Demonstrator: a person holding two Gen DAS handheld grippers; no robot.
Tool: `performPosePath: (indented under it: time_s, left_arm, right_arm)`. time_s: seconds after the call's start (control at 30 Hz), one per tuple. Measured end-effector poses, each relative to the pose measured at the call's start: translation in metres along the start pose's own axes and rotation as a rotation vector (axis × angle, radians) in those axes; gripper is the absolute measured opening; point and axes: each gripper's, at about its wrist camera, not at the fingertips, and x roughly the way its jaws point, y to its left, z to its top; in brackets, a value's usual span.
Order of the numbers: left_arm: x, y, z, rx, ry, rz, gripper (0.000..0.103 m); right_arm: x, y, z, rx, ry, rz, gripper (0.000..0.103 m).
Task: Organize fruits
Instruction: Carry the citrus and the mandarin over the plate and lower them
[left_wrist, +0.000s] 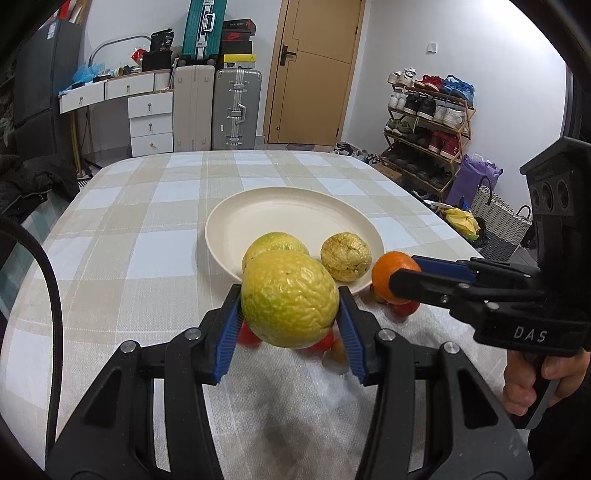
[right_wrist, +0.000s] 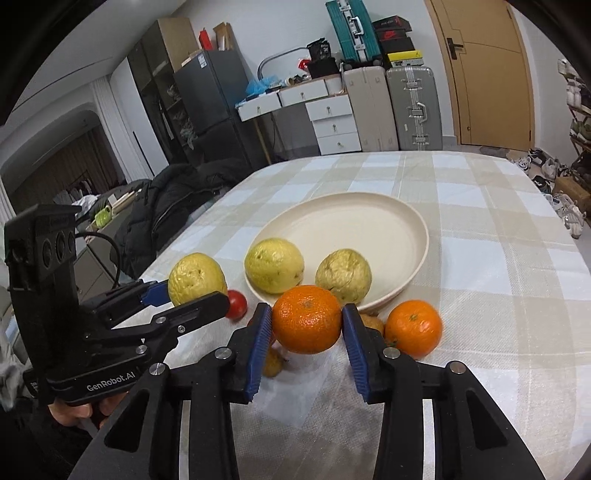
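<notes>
Left tongs (left_wrist: 290, 314) clamped on a wrinkled yellow-green fruit (left_wrist: 290, 300), blue pads touching both its sides, fruit held above the worktop (left_wrist: 122, 236). Right tongs (right_wrist: 306, 332) clamped on an orange (right_wrist: 306, 319) the same way; in the left view it sits at the tip of the right tongs, just right of the plate (left_wrist: 258, 214). Writing: "DAS" on the right tongs' body in the left view, "GenRobot.AI" on the left tongs' body in the right view. Ahead of both tongs: cream plate with two more yellow fruits on its near side, one smooth (right_wrist: 274, 265), one shrivelled (right_wrist: 343, 275). Second orange (right_wrist: 413, 328) on the worktop just right of the right tongs, near the plate rim, apart from it. Red tomato (right_wrist: 238, 303) on the worktop, seen between the two tongs, close to the held yellow fruit. More small red and yellowish fruits under and behind both tongs, mostly hidden. They lie on a white sheet (right_wrist: 314, 398) over the checked cloth. Background: stacked shoeboxes above the suitcases, one with a red Nike swoosh (left_wrist: 235, 37); other labels too small to read.
</notes>
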Motion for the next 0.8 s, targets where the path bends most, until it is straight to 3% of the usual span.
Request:
performPosePath:
  time_s: [0.33,0.8]
  left_arm:
    - [0.015,-0.003,0.022,0.007,-0.011,0.001,0.047]
    - [0.051,-0.008,0.047,0.034,0.005,0.025,0.047]
  right_arm:
    - [-0.004,-0.020,0.021,0.058,-0.033,-0.031,0.040]
    - [0.012,-0.041,0.036,0.122,-0.008,-0.068,0.040]
